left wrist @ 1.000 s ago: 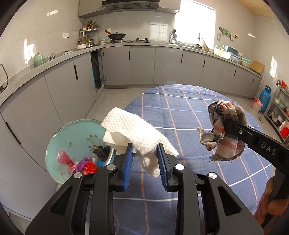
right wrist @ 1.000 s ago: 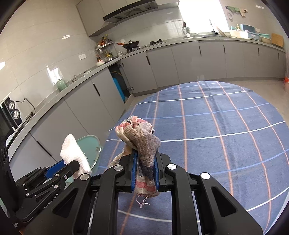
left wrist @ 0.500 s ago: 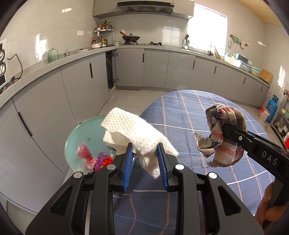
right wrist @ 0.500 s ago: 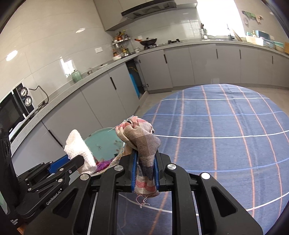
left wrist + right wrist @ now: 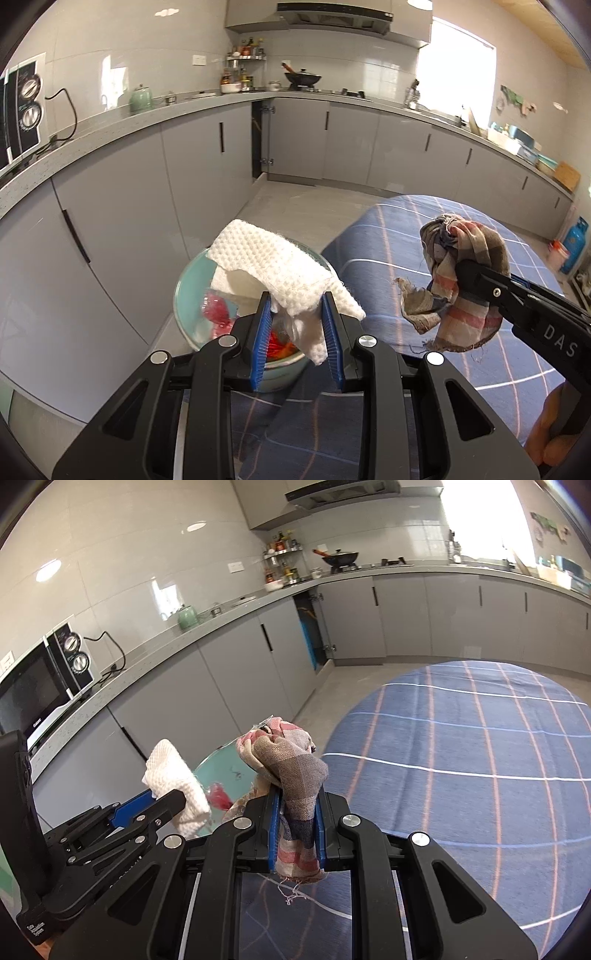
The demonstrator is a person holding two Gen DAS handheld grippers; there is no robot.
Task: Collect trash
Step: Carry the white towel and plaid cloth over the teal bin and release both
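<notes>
My left gripper [image 5: 296, 332] is shut on a white dimpled paper towel [image 5: 273, 266] and holds it above a teal trash bin [image 5: 192, 280] that has red and coloured wrappers [image 5: 218, 314] inside. My right gripper [image 5: 297, 830] is shut on a crumpled plaid rag [image 5: 291, 768]. The rag also shows in the left wrist view [image 5: 461, 291], held to the right of the bin over the table. The towel [image 5: 173, 779] and bin [image 5: 225, 771] also show in the right wrist view, to the left.
A round table with a blue checked cloth [image 5: 480, 757] lies to the right of the bin. Grey kitchen cabinets [image 5: 129, 206] run along the left and back. A microwave [image 5: 40, 686] stands on the counter at left.
Both grippers have swung left toward the bin. The bin now sits directly under the left gripper's towel. Both grips are unchanged.
</notes>
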